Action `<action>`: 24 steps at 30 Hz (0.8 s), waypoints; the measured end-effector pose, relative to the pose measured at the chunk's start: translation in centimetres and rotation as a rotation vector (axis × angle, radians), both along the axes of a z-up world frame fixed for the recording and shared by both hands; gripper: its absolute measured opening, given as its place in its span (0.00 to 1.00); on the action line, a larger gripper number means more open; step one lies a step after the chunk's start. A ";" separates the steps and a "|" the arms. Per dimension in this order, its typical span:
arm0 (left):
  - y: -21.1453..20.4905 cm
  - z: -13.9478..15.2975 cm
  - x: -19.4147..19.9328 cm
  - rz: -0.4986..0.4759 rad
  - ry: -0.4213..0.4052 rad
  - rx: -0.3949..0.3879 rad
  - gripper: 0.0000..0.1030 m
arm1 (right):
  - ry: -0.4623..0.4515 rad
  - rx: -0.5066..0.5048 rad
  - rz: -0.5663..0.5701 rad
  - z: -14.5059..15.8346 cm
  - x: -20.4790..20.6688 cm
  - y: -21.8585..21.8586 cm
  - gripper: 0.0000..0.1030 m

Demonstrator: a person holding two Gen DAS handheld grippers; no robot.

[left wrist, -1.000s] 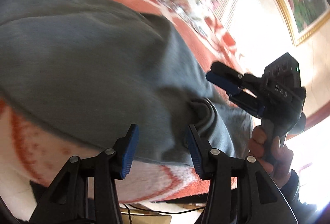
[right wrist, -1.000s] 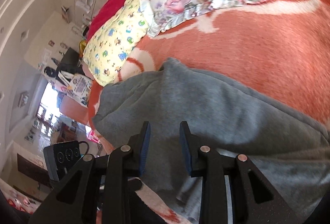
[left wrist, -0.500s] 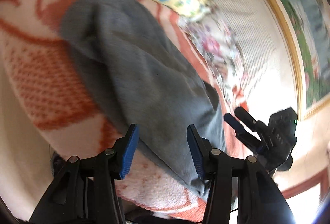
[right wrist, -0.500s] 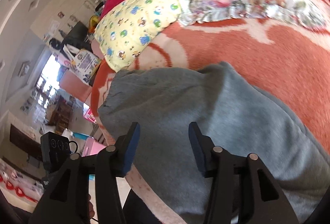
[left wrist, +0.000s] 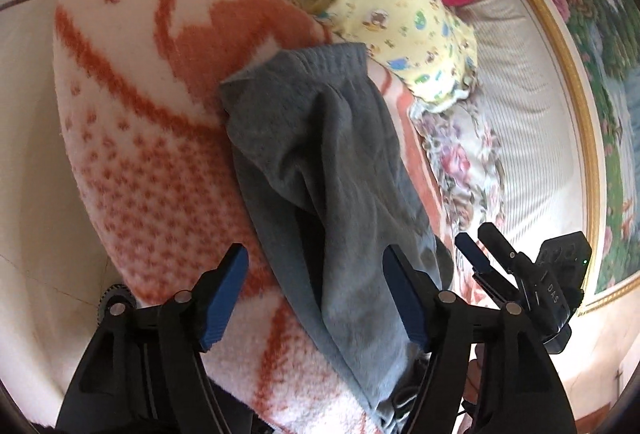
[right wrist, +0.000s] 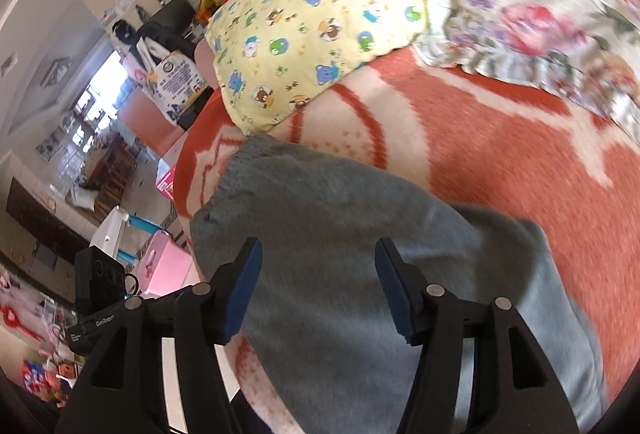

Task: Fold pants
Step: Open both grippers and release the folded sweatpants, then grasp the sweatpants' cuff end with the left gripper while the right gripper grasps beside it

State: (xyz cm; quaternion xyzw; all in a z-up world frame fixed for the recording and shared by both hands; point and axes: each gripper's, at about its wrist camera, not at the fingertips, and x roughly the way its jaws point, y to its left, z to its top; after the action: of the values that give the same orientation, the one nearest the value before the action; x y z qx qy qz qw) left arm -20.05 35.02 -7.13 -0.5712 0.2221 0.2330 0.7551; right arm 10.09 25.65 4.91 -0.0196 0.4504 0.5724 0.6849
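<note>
"DAS" on the right tool point(left wrist: 472, 260); "GenRobot" on the left tool point(right wrist: 92, 322).

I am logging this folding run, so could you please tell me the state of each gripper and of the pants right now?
Left gripper: open, holding nothing, above the pants.
Right gripper: open, holding nothing, above the pants.
Grey pants: lying loose and rumpled on the orange and white blanket, in a long narrow strip, waistband end toward the yellow pillow.
</note>
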 end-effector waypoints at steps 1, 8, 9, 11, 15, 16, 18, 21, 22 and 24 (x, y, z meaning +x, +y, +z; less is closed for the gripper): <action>0.4 -0.2 0.3 0.007 -0.007 -0.017 0.70 | -0.008 -0.005 0.014 0.1 0.1 0.8 0.62; 2.2 -1.3 0.7 0.065 -0.019 -0.065 0.71 | -0.101 -0.056 0.151 0.2 0.9 8.0 0.65; 2.5 -1.4 0.8 0.073 -0.014 -0.067 0.73 | -0.105 -0.064 0.177 0.0 1.1 9.2 0.65; 2.9 -1.8 1.0 0.087 -0.007 -0.075 0.76 | -0.114 -0.088 0.223 -0.3 1.4 11.6 0.65; 3.9 -2.6 1.5 0.138 -0.002 -0.092 0.78 | -0.141 -0.146 0.295 -1.2 1.6 15.2 0.65; 4.0 -2.7 1.7 0.149 0.001 -0.090 0.78 | -0.147 -0.161 0.307 -1.5 1.7 15.9 0.65; 4.1 -2.5 2.2 0.156 0.021 -0.083 0.80 | -0.149 -0.183 0.320 -2.0 2.2 17.5 0.65; 4.2 -2.1 3.4 0.155 0.055 -0.045 0.81 | -0.126 -0.199 0.340 -3.0 2.9 19.2 0.65; 4.2 -2.0 3.7 0.152 0.066 -0.029 0.81 | -0.118 -0.205 0.349 -3.3 3.0 19.8 0.65; 4.2 -1.9 4.1 0.146 0.072 -0.001 0.81 | -0.095 -0.222 0.384 -4.3 2.7 20.9 0.65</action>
State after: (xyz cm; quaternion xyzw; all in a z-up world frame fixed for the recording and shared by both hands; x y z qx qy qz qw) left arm -15.98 39.24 -9.00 -0.5777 0.2067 0.3077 0.7272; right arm 12.81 46.54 0.60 -0.2072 0.4659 0.6376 0.5775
